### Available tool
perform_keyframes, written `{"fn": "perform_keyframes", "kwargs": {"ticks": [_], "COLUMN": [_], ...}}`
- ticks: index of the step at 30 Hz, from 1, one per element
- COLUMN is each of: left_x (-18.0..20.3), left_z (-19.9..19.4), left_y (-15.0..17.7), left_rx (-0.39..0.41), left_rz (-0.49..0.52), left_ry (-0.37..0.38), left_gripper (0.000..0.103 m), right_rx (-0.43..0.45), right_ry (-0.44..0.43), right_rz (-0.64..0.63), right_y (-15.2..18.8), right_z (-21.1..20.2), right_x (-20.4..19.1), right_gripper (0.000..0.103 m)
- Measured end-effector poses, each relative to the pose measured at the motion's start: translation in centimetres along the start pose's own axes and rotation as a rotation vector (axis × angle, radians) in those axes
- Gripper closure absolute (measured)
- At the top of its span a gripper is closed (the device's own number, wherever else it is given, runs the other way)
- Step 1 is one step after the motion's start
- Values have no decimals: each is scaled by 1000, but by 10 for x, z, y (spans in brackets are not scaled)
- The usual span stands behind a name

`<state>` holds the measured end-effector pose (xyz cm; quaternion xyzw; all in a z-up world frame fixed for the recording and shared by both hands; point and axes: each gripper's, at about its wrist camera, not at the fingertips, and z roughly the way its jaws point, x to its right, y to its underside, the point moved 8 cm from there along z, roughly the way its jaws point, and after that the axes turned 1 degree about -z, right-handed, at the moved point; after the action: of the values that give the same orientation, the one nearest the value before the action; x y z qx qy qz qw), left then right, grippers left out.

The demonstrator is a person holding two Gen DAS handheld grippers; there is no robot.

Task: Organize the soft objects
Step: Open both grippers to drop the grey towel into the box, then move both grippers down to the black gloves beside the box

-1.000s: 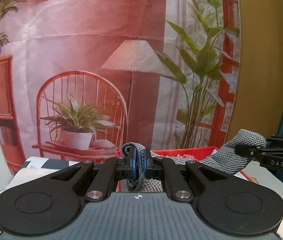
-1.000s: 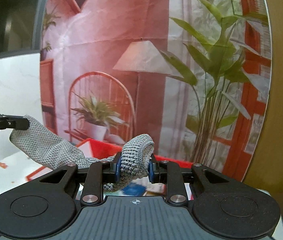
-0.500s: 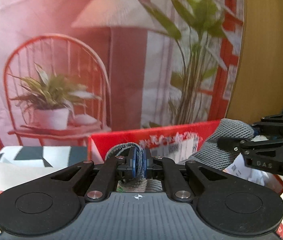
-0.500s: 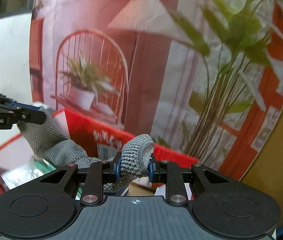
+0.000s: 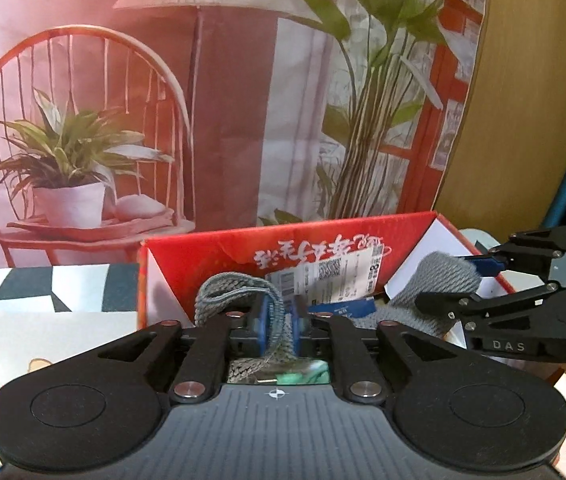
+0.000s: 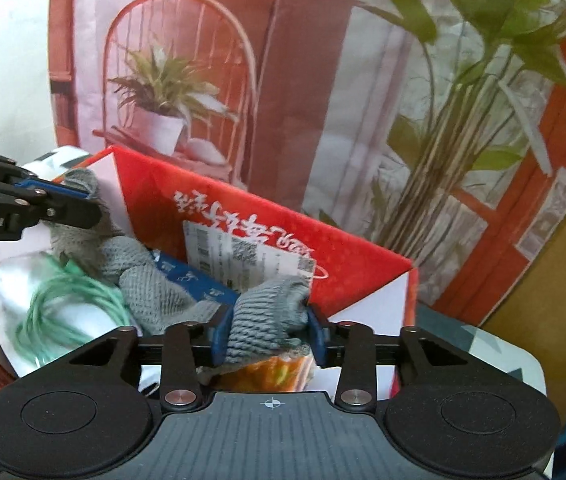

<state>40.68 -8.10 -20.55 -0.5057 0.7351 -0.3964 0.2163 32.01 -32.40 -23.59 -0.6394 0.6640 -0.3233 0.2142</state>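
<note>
Both gripping the grey sock, the left hand-held gripper and right hand-held gripper are now lowering it from above into the red box, nearing stowage.

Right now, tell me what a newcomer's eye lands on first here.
The red box, open in front of the printed backdrop. Next, the grey sock stretched over it, the right gripper shut on one end and the left gripper on the other. Under the sock, inside the box, lies a green cord.
</note>
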Motion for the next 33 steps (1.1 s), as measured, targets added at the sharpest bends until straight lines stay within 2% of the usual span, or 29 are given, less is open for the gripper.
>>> {"fn": "perform_keyframes", "kwargs": {"ticks": [1,2,3,6,8,10,15,24,33], "left_x": [0,-1,-3,-4,-3,-3,-2,-7,-15], "left_z": [-3,-8,-13,-28,-38,-47,-64,-87,-107], "left_y": [-2,-4,-5,-7,-5,-2,8,23,51], "left_rx": [6,16,31,47,54,56,41,31,26], "left_rz": [-1,-3,-7,-4,7,22,32,-9,-21], "left_ry": [-1,-5,-12,-19,-35,-58,-89,-109,-140], "left_gripper": [67,43,29,10,4,2,0,0,0], "right_rx": [5,13,28,65,100,140,192,272,298], "right_ry": [2,7,10,6,-4,-16,-29,3,2], "right_rz": [6,13,19,38,66,103,201,228,324], "right_y": [-2,-3,-4,-8,-10,-12,-12,-3,28], "right_z": [-2,-5,-9,-23,-34,-45,-65,-95,-116], "right_x": [3,4,5,5,6,5,6,-9,-20], "right_gripper": [53,43,39,22,5,1,0,0,0]}}
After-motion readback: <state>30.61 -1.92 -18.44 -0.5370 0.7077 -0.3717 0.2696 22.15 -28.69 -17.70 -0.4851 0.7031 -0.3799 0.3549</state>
